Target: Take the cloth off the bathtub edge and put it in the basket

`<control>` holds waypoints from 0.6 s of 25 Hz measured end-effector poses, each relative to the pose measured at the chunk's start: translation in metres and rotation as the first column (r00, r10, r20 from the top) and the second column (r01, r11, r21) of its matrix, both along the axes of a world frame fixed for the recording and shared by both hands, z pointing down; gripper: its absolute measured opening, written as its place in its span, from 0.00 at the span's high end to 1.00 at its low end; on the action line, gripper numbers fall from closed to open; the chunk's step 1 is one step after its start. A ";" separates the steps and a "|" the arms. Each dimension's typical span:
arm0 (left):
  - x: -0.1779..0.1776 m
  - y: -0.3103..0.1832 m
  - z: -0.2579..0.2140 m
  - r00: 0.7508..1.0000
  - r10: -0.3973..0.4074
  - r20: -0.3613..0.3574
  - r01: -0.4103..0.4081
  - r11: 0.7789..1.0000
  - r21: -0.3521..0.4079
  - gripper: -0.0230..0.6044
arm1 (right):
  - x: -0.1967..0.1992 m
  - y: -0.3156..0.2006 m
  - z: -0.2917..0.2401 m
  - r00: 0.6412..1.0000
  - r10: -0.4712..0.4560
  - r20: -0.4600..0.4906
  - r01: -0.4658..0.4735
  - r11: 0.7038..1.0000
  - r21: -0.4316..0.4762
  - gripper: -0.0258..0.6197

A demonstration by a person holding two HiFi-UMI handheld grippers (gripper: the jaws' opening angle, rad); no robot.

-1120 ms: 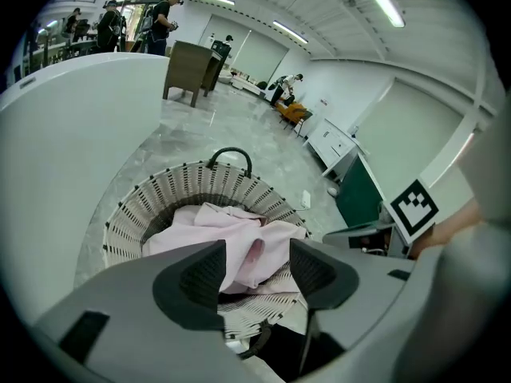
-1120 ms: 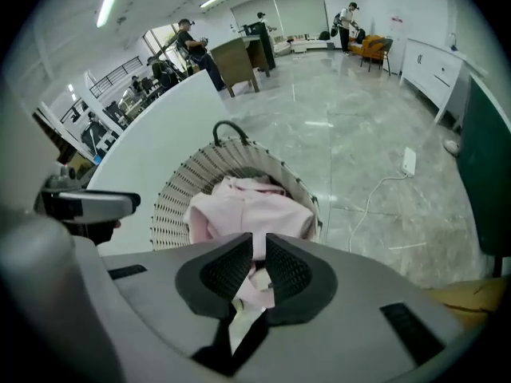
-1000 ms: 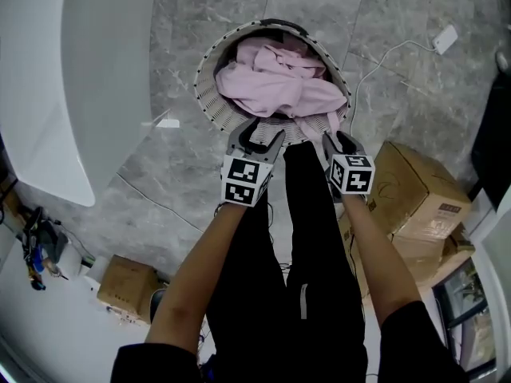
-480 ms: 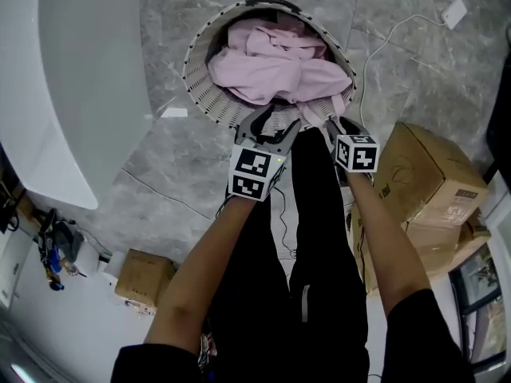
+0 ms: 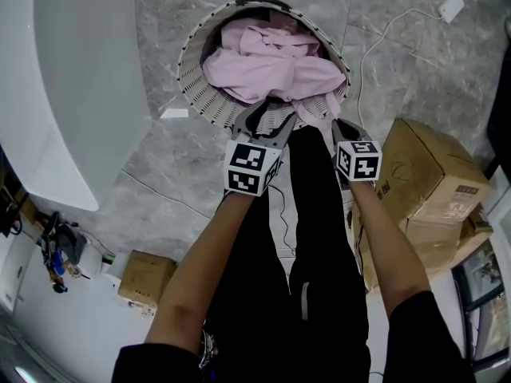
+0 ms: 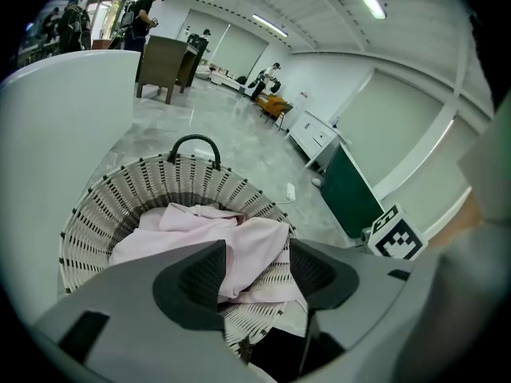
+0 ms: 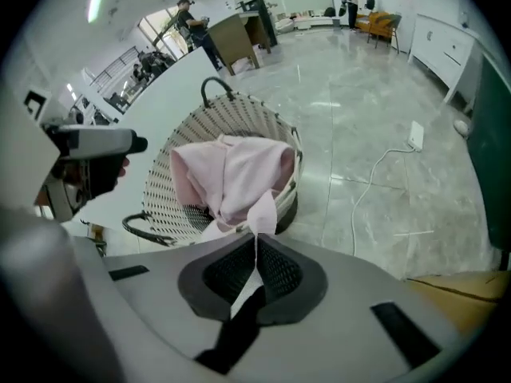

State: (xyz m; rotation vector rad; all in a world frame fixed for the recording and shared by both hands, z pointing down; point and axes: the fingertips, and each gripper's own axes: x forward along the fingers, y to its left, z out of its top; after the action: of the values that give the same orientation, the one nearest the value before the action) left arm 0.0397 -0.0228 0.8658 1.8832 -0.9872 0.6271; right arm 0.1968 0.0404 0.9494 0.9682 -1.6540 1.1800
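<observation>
The pink cloth (image 5: 271, 66) lies bunched in the white woven basket (image 5: 192, 86) on the floor, one flap hanging over the near rim. My right gripper (image 5: 331, 126) is at that rim, shut on the tip of the hanging flap; in the right gripper view the cloth (image 7: 231, 174) runs down into the closed jaws of that gripper (image 7: 255, 258). My left gripper (image 5: 263, 122) hovers open at the near rim with nothing between its fingers; in the left gripper view the cloth (image 6: 231, 242) and basket (image 6: 120, 198) lie just beyond it (image 6: 257, 270). The white bathtub (image 5: 72, 78) curves along the left.
Cardboard boxes (image 5: 423, 174) stand to the right of the person's legs, and a small box (image 5: 148, 278) sits at the lower left. A white cable with a plug (image 5: 451, 6) runs over the marble floor past the basket. People stand far off in the hall.
Both grippers have moved up to the basket's near rim. The right jaws have gone from wide open to shut on the hanging cloth flap. The left gripper stays open.
</observation>
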 end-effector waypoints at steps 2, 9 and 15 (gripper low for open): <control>-0.001 -0.001 -0.003 1.000 -0.004 0.000 0.004 1.000 0.003 0.56 | -0.008 -0.016 -0.019 0.998 0.034 0.060 -0.037 0.999 0.037 0.91; -0.007 0.000 -0.012 0.999 -0.033 -0.001 0.033 0.999 0.007 0.56 | -0.056 -0.069 -0.034 0.962 0.095 0.256 -0.103 0.994 0.020 0.91; -0.027 0.000 -0.016 0.998 -0.061 0.010 0.061 0.998 0.012 0.56 | -0.083 -0.082 -0.024 0.959 0.119 0.258 -0.119 0.993 -0.015 0.86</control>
State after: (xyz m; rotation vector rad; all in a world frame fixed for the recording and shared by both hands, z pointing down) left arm 0.0129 -0.0231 0.8501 1.8549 -1.0532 0.5964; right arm 0.1140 -0.0415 0.9256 0.9562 -1.8197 1.4376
